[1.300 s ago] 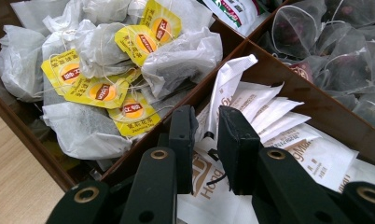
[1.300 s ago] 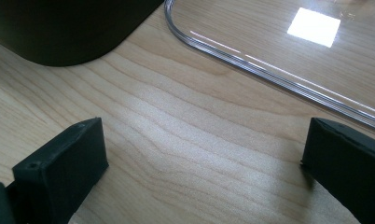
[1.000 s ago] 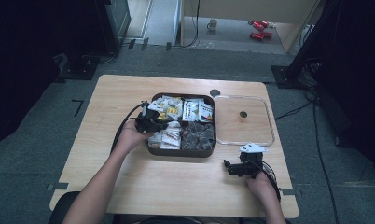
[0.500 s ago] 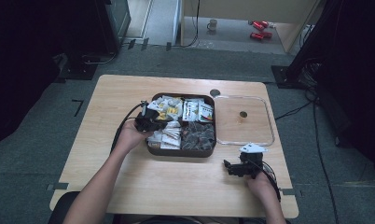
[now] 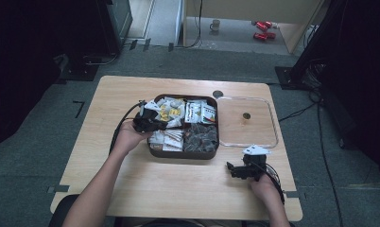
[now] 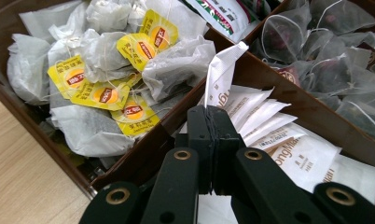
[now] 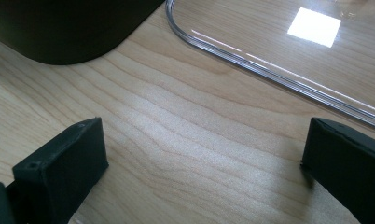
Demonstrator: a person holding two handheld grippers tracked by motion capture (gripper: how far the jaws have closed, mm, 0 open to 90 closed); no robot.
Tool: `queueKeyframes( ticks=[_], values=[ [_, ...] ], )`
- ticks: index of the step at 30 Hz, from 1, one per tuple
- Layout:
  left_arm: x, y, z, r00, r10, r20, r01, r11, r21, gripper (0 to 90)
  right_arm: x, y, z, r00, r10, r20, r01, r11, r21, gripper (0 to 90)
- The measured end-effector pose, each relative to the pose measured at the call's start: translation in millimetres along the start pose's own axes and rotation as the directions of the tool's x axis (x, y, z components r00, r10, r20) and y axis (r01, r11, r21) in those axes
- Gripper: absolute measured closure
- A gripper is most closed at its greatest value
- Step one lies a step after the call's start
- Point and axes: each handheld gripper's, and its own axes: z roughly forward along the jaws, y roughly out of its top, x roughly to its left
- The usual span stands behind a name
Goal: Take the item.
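My left gripper [image 6: 212,122] pinches a white sachet [image 6: 224,74] at frame centre to lift it from the box [image 5: 152,152]; my right gripper [image 7: 204,172], jaws wide, waits lower right.

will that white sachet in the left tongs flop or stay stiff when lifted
The sachet probably flops a bit: its thin top corner already bends over. It looks flat and light, so likely easy to lift. The left tongs are pinched shut on its edge, so it may swing.
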Motion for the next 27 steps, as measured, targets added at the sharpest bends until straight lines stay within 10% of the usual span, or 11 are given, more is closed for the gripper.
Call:
queueKeyframes(
  ticks=[27],
  values=[
    [3.0,-2.3,-37.0,0.9992,-0.039,0.013,0.040,0.9972,-0.063,90.0,0.0,0.0,0.0,1.0000,0.000,0.000,0.000,1.0000,0.001,0.0]
  ],
)
